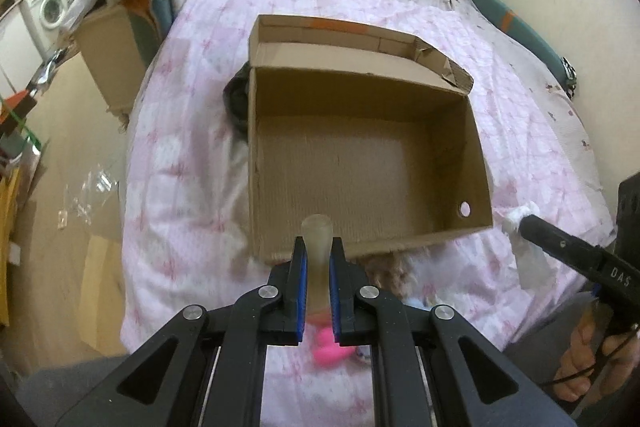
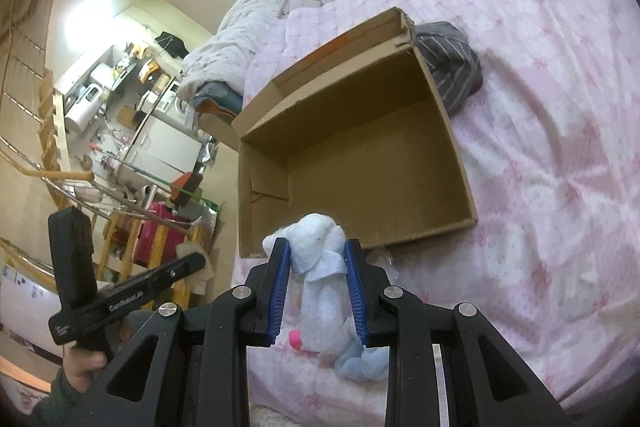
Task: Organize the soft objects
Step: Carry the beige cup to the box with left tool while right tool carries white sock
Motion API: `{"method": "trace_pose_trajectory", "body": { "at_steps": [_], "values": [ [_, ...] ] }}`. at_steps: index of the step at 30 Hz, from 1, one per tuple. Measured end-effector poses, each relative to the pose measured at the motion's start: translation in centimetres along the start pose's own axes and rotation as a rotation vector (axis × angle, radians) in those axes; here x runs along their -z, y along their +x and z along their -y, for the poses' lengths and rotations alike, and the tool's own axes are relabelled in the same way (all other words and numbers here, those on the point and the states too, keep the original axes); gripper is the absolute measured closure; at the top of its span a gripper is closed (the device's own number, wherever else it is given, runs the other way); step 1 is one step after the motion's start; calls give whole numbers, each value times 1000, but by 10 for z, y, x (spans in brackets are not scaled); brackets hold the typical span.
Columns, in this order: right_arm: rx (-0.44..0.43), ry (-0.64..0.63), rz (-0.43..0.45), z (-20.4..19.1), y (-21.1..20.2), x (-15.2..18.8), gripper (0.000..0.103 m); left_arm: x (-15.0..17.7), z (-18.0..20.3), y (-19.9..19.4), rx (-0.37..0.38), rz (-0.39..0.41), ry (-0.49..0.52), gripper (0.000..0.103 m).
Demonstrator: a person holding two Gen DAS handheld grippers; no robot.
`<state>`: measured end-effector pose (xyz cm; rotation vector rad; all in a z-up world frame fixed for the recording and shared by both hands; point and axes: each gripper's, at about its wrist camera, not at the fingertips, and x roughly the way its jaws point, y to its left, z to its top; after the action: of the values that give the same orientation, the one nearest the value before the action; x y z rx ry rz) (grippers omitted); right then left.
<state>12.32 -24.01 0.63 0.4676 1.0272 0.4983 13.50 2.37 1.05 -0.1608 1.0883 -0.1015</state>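
An open, empty cardboard box (image 1: 360,163) lies on the pink bedspread; it also shows in the right wrist view (image 2: 360,163). My left gripper (image 1: 317,255) is shut on a pale translucent doll limb (image 1: 316,247), held just before the box's near wall, with blond doll hair (image 1: 386,269) and pink parts (image 1: 326,345) below. My right gripper (image 2: 317,259) is shut on a white plush toy (image 2: 320,267) with pale blue parts (image 2: 362,361), held near the box's front edge. The right gripper also shows in the left wrist view (image 1: 520,223) at the right.
A grey striped cloth (image 2: 452,59) lies against the box's far right corner. A second cardboard box (image 1: 112,55) with folded bedding stands off the bed's left side. Cluttered floor and shelves (image 2: 120,147) lie left of the bed. A teal bolster (image 1: 520,23) lies by the wall.
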Motion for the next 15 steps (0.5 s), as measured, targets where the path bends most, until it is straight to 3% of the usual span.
{"method": "trace_pose_trajectory", "body": {
  "at_steps": [5, 9, 15],
  "values": [
    [32, -23, -7, -2, 16, -24, 73, -14, 6, 15, 4, 28, 47, 94],
    [58, -21, -3, 4, 31, -41, 73, -15, 1, 31, 20, 15, 15, 94],
    [77, 17, -38, 19, 51, -40, 73, -8, 2, 47, 5, 0, 8, 94]
  ]
}}
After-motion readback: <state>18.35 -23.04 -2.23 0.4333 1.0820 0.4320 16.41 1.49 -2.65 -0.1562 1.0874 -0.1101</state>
